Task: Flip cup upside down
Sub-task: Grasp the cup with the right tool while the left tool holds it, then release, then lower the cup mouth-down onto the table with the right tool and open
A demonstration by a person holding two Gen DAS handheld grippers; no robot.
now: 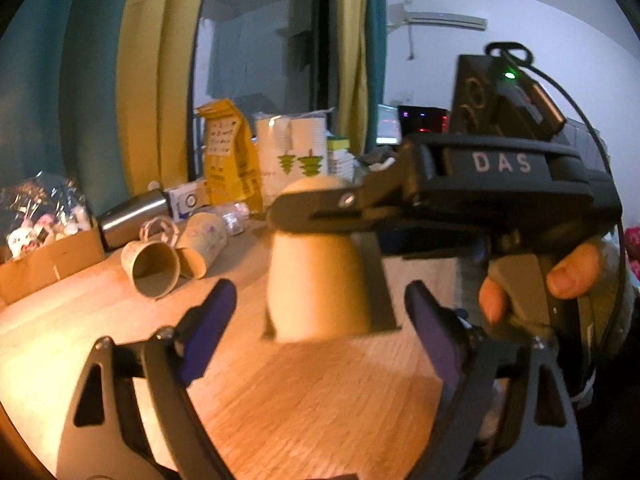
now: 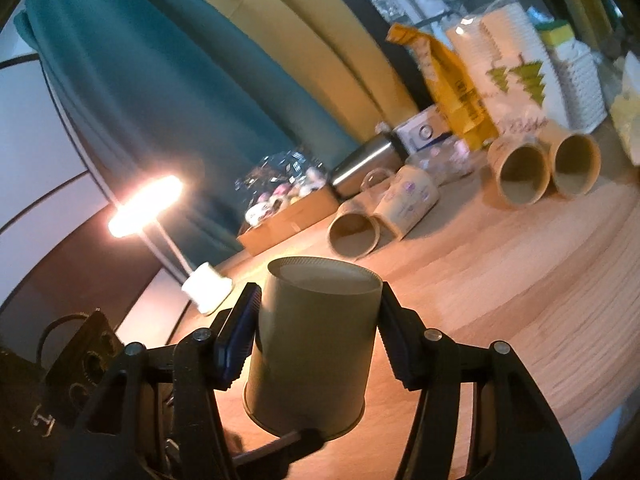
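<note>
A plain brown paper cup [image 1: 316, 280] is upside down, base up and rim down, just above or on the wooden table [image 1: 300, 400]. My right gripper [image 1: 320, 216] is shut on the cup, seen from the side in the left wrist view. In the right wrist view the cup [image 2: 312, 344] sits between the right gripper [image 2: 316, 336] pads, base up. My left gripper [image 1: 320, 312] is open and empty, its blue-padded fingers [image 1: 208, 328] either side of the cup without touching it.
Several paper cups lie on their sides on the table [image 1: 156, 268] [image 2: 520, 176] [image 2: 574, 168]. A steel flask [image 2: 364, 168], a cardboard box [image 2: 288, 220], a yellow bag [image 2: 452, 92] and stacked cups [image 2: 508, 60] line the back. A lit lamp [image 2: 146, 204] stands at the left.
</note>
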